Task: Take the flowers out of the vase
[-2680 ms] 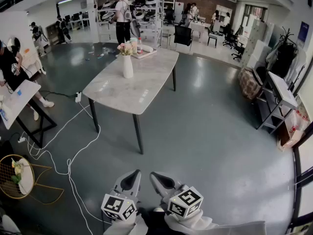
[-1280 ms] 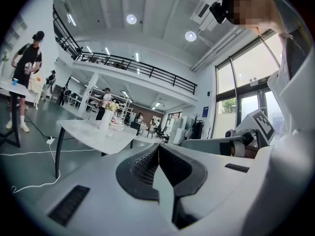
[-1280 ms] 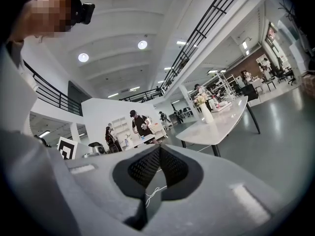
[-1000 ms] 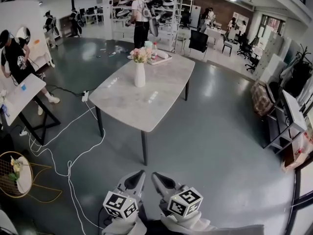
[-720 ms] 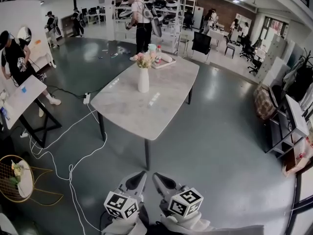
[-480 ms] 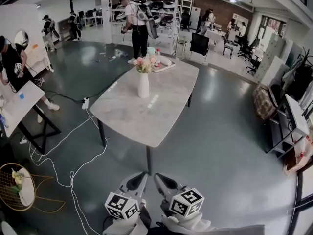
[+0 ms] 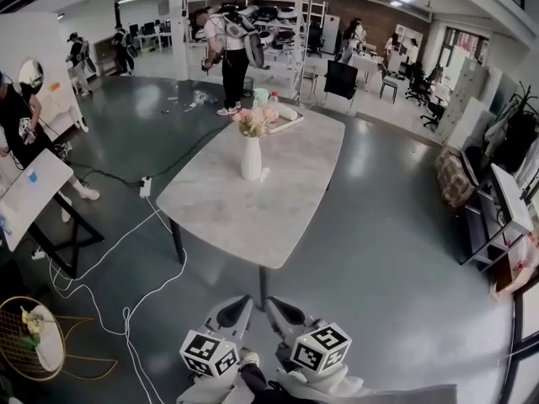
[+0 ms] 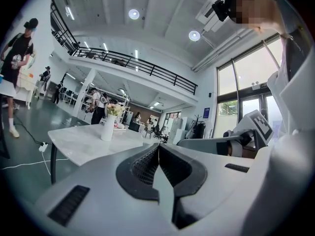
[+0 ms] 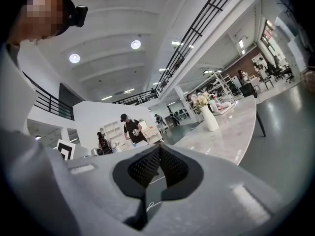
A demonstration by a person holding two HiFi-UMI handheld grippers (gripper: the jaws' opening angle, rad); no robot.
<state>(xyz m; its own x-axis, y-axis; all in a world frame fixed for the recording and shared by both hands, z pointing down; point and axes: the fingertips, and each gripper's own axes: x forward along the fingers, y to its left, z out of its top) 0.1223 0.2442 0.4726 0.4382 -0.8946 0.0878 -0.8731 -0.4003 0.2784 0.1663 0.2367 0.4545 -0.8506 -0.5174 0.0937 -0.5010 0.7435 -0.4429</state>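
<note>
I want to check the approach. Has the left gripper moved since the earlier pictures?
Yes. In the head view the left gripper has come toward the table: the floor gap to the table's near corner has shrunk. Its jaws are shut and empty.

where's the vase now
In the head view the white vase stands on the marble table, slightly left of centre, before the tray at its far end.

Bright, even ceiling lighting; glossy floor glare; strong fisheye distortion at edges.
</note>
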